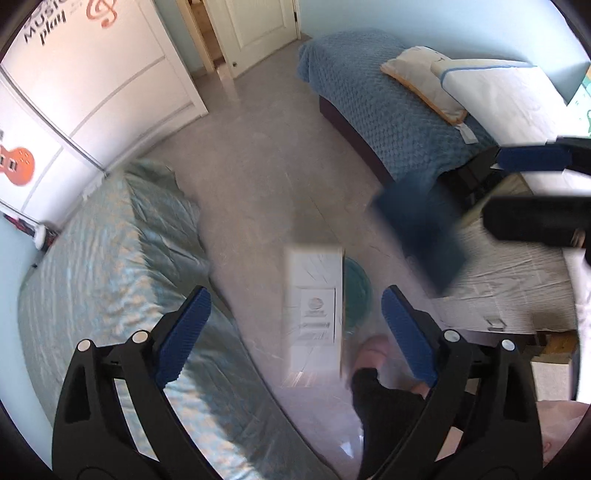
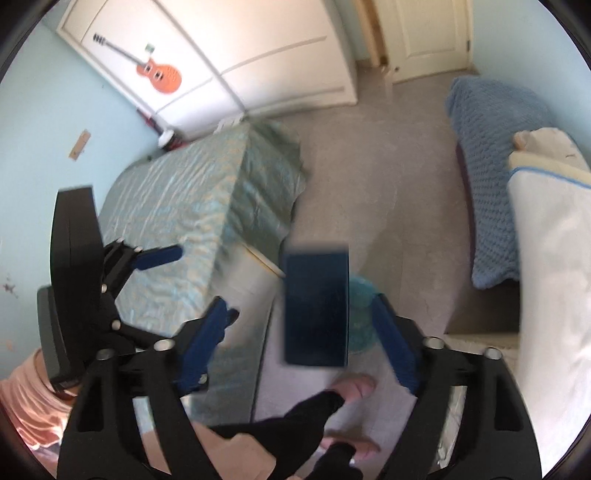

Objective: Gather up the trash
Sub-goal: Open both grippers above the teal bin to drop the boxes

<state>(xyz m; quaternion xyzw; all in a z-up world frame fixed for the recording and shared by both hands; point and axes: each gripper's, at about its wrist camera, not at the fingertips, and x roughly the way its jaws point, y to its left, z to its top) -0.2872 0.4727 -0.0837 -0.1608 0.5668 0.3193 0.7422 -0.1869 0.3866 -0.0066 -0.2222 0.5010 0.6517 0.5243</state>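
A white carton (image 1: 316, 314) hangs blurred between the wide-apart fingers of my left gripper (image 1: 295, 332), touching neither pad. A dark blue box (image 2: 317, 308) hangs blurred between the fingers of my right gripper (image 2: 303, 332), also touching neither pad. The blue box also shows in the left wrist view (image 1: 421, 236), below the right gripper (image 1: 532, 181). A teal round bin (image 1: 356, 291) stands on the floor below both; it shows in the right wrist view (image 2: 360, 295) too. The white carton (image 2: 251, 284) shows there beside the left gripper (image 2: 192, 277).
A bed with a teal cover (image 1: 118, 258) lies to the left, a bed with a blue blanket (image 1: 388, 122) and pillows (image 1: 491, 88) to the right. Grey floor (image 1: 258, 158) runs between them to a door (image 1: 258, 26). My feet in pink slippers (image 2: 354, 386) stand below.
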